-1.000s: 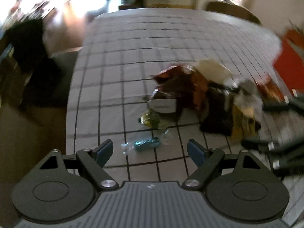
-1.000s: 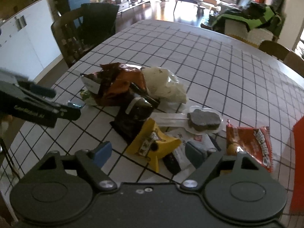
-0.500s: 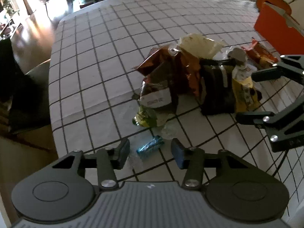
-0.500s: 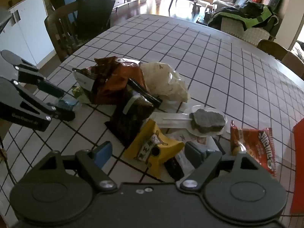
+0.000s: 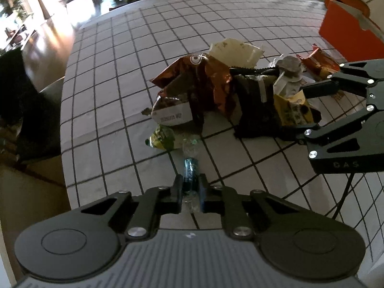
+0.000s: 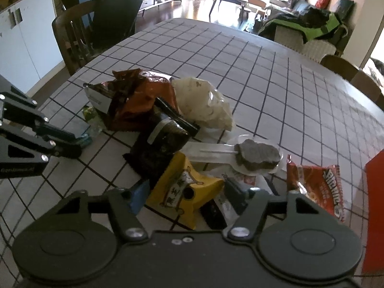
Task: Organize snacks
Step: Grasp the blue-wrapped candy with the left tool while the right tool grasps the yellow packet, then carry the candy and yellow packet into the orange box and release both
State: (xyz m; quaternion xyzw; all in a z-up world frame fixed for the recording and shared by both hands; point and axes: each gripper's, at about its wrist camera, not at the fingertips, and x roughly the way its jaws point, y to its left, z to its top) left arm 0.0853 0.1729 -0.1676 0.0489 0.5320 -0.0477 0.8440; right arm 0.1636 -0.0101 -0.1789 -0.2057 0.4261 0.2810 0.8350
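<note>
My left gripper [image 5: 190, 186] is shut on a small teal wrapped candy [image 5: 190, 171] at the near edge of the checked table [image 5: 115, 72]. Beyond it lies a pile of snacks: a brown-orange bag [image 5: 199, 84], a black bag [image 5: 254, 103], a yellow packet [image 5: 291, 110] and a small green-yellow packet [image 5: 162, 139]. My right gripper [image 6: 186, 195] is open, with its jaws on either side of the yellow packet [image 6: 186, 192]. The left gripper [image 6: 69, 144] also shows at the left of the right wrist view.
A pale bag [image 6: 204, 103], a grey lolly in clear wrap [image 6: 256, 153] and a red packet [image 6: 316, 187] lie around the pile. An orange box [image 5: 348, 33] stands at the table's right. A chair [image 6: 96, 26] stands by the far left edge.
My left gripper has closed on the teal candy, which now points along the fingers. My right gripper has moved forward and narrowed around the yellow packet.
</note>
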